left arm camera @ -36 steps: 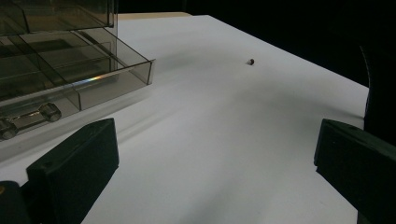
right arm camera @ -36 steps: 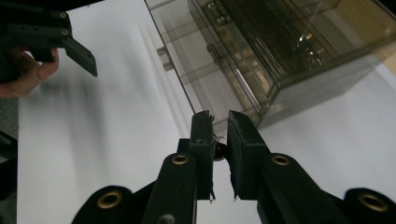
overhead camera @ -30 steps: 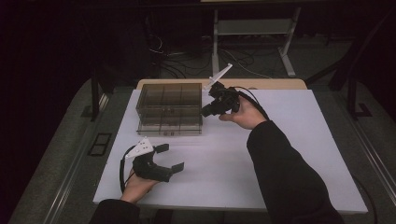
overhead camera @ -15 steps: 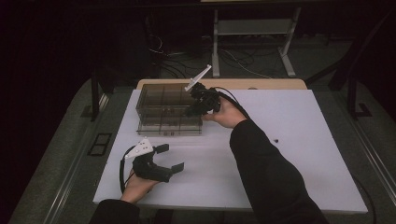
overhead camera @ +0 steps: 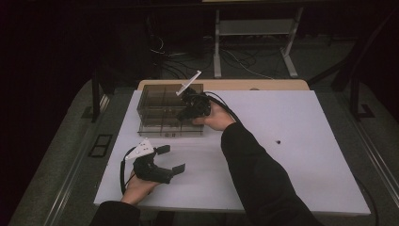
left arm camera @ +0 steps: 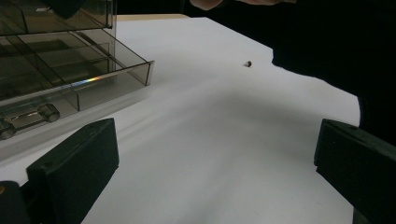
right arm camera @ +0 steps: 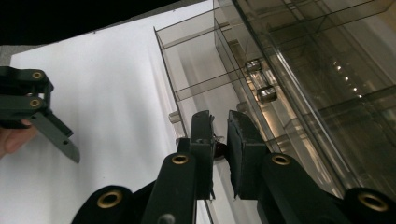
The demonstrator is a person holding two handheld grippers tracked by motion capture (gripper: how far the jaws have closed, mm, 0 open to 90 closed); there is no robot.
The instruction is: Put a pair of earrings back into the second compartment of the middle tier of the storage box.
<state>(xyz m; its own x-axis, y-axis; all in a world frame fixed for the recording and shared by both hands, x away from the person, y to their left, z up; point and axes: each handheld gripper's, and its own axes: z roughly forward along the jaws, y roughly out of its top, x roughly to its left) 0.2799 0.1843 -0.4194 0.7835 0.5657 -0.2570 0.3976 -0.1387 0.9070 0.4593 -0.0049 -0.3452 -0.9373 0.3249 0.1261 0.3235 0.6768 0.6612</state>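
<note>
A smoked clear drawer box (overhead camera: 160,101) stands at the table's far left, its bottom drawer (overhead camera: 170,130) pulled out toward me. My right gripper (overhead camera: 181,116) hangs over that drawer, pointing down and left. In the right gripper view (right arm camera: 219,135) its jaws stand close together, shut on a small dark piece (right arm camera: 219,150) above a drawer compartment (right arm camera: 205,79). A second small dark piece (overhead camera: 278,141) lies loose on the white table, right of centre, also in the left gripper view (left arm camera: 249,63). My left gripper (overhead camera: 171,159) rests near the front left, open with nothing between its jaws (left arm camera: 215,163).
The white tabletop (overhead camera: 301,169) spreads to the right of the box. My right forearm in a dark sleeve (overhead camera: 254,174) crosses the middle of the table. Beyond the far edge are dark floor, cables and a metal stand (overhead camera: 254,33).
My right gripper has moved left and down, from beside the box's right end to above the open drawer. The left gripper has stayed where it was.
</note>
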